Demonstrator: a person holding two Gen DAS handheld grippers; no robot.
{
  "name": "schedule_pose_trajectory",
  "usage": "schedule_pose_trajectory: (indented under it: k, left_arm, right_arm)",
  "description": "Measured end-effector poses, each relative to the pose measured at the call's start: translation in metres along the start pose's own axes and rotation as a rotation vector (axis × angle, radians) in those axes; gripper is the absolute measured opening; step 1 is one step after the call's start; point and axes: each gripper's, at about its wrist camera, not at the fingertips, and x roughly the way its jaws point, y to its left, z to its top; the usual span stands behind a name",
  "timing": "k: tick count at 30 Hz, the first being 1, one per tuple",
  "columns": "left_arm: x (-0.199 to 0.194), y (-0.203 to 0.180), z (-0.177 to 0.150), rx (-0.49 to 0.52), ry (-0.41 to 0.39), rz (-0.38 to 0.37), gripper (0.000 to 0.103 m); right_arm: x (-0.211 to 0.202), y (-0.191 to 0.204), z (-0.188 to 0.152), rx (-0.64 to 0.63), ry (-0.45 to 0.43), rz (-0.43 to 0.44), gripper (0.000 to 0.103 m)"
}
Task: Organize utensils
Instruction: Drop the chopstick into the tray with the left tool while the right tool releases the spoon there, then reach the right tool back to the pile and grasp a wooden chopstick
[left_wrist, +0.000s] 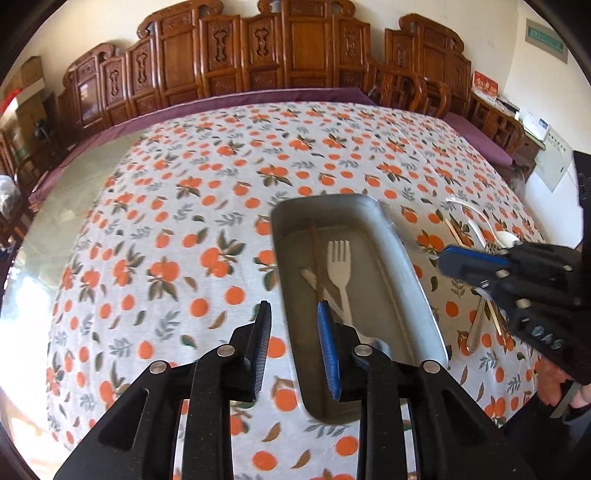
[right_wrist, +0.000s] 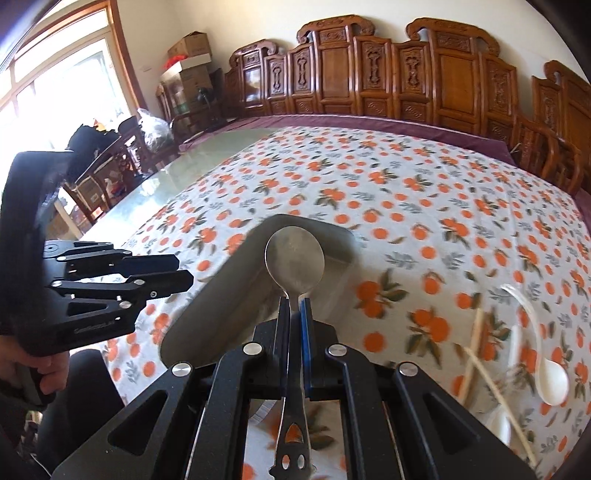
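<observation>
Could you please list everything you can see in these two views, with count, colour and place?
Rectangular metal tray: one, grey, on the cloth, centre.
White plastic fork: one, inside the tray.
Thin brown chopstick: one, inside the tray beside the fork.
Round-bowled steel spoon: one, silver, clamped in the right tongs, over the tray.
White plastic spoon: one, on the cloth right of the tray.
Orange-print tablecloth: one, white and orange.
Carved wooden chairs: several, brown, along the wall.
Left tongs: black, open, empty.
Right tongs: black, shut on the spoon.
</observation>
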Motion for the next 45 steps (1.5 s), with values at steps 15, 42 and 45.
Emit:
schedule_pose_trajectory:
  k: [15, 42, 45]
  left_arm:
    - [-0.022, 0.045, -0.010, -0.060, -0.024, 0.023, 0.025]
    - [-0.026, 0.000, -0.012, -0.013, -0.030, -0.032, 0.046]
    - [-0.023, -0.019, -0.012, 0.014, -0.029, -0.053, 0.055]
  right_arm:
    - [0.089, 0.052, 0.004, -0.082, 0.211, -0.121, 0.007]
    - [-0.015, -0.018, -0.010, -0.010, 0.074, -0.092, 0.009]
    - [-0.039, -0.050, -0.024, -0.017, 0.069, -0.162, 0.009]
